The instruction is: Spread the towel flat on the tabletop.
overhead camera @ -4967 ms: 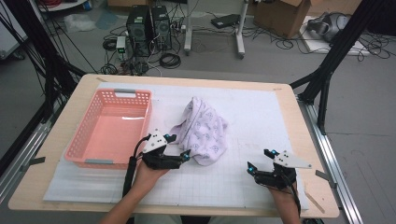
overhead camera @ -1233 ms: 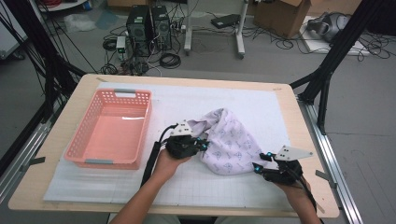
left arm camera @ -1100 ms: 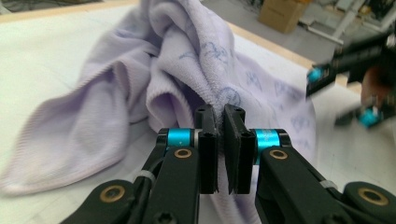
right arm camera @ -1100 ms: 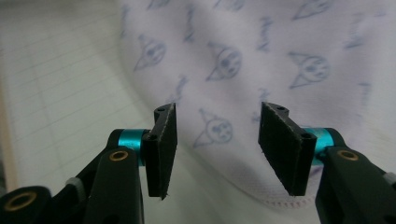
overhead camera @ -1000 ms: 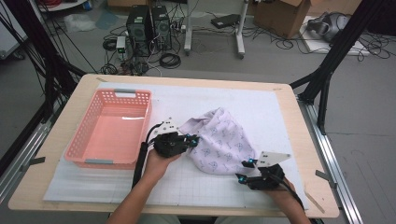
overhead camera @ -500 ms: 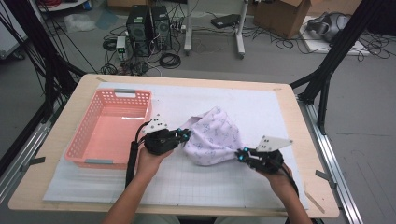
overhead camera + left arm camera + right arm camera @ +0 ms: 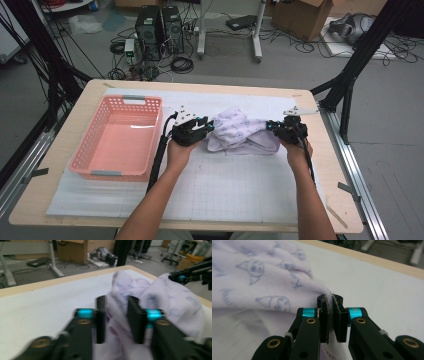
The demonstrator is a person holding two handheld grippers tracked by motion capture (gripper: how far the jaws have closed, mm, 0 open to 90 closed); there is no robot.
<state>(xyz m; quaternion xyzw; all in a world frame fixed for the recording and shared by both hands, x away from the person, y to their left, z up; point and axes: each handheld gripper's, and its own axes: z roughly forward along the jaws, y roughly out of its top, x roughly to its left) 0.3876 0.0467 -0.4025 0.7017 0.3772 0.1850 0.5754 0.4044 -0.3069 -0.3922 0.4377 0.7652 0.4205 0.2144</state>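
A pale lilac garment (image 7: 242,134) printed with small animal faces lies bunched in the middle of the white mat (image 7: 235,190). My left gripper (image 7: 204,125) is at its left end. In the left gripper view the jaws of the left gripper (image 7: 116,312) have just been opening and stand apart, with a fold of the garment (image 7: 160,297) loose between them. My right gripper (image 7: 272,126) is at the garment's right end. In the right gripper view the right gripper (image 7: 332,302) is shut on a hemmed edge of the garment (image 7: 262,285).
A pink plastic basket (image 7: 120,100) stands on the left of the table with nothing in it. Bare mat lies between the garment and the table's near edge. Beyond the table are black frame posts, computer towers and cables on the floor.
The right gripper closed on the garment's edge and carried it away from the person. The left gripper also moved farther away and its jaws parted. The garment is now bunched narrower.
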